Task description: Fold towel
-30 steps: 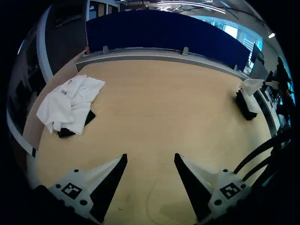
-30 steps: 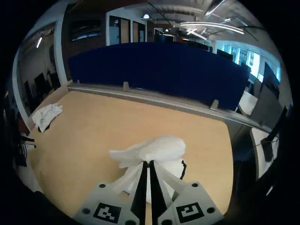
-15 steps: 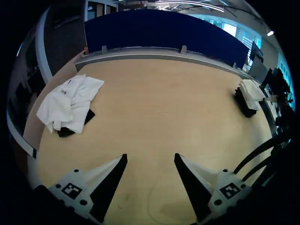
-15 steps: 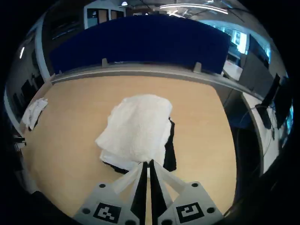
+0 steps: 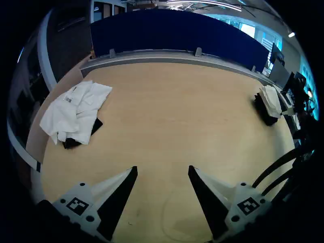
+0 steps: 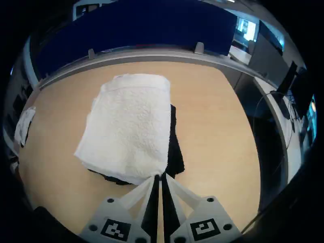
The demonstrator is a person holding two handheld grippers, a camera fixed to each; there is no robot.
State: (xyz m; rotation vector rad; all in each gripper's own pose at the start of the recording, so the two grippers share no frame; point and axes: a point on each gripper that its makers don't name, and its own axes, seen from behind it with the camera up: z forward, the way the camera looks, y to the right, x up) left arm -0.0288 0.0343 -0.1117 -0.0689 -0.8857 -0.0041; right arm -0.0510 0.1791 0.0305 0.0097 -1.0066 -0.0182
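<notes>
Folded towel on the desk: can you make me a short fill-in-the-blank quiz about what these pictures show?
The folded towel is ___ in colour.
It lies on top of a ___ item on the wooden table.
The left gripper is ___ (open or shut), above bare wood.
The right gripper is ___ (open or shut) at the towel's near corner.
Missing words: white; black; open; shut.
</notes>
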